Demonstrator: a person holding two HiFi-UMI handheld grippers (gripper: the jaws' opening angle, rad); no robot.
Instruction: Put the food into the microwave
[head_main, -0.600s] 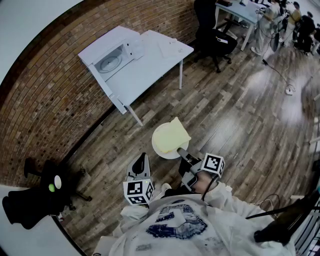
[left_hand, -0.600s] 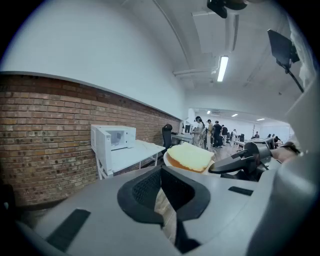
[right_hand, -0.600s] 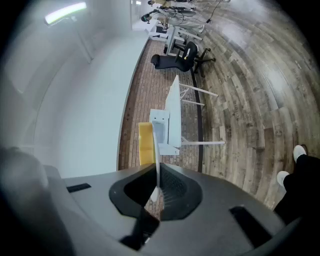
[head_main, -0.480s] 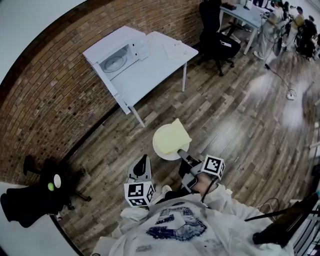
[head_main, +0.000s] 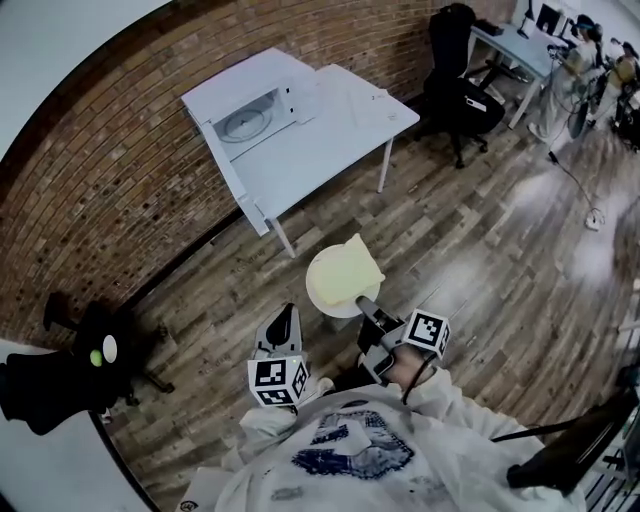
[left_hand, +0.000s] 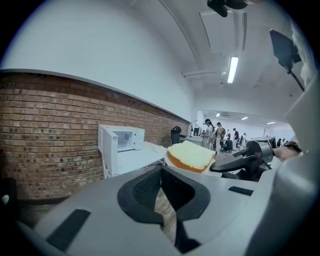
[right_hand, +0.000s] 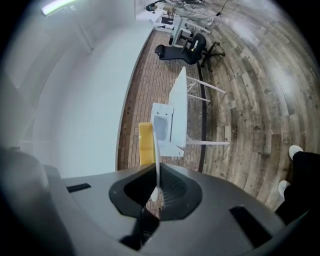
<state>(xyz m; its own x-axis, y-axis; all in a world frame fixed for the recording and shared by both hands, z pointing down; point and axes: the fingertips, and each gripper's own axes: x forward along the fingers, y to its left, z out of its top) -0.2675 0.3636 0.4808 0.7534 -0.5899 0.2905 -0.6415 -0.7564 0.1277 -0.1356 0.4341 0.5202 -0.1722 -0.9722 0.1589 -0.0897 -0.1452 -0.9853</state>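
A white microwave (head_main: 250, 105) stands with its door open at the left end of a white table (head_main: 330, 140) by the brick wall. My right gripper (head_main: 362, 303) is shut on the rim of a white plate (head_main: 322, 285) that carries a yellow slice of sponge cake (head_main: 352, 268), held level over the wood floor, short of the table. In the right gripper view the plate (right_hand: 157, 165) shows edge-on between the jaws, with the cake (right_hand: 145, 144) behind it. My left gripper (head_main: 287, 316) hangs beside the plate, shut and holding nothing. The left gripper view shows the cake (left_hand: 190, 156) and the microwave (left_hand: 120, 140).
A black office chair (head_main: 465, 95) stands right of the table, with a desk (head_main: 520, 40) and people beyond it. A black stand (head_main: 80, 370) sits on the floor by the wall at the left. Wood floor lies between me and the table.
In the head view the table and microwave have shifted to the right and slightly down. Both grippers and the plate keep the same pose.
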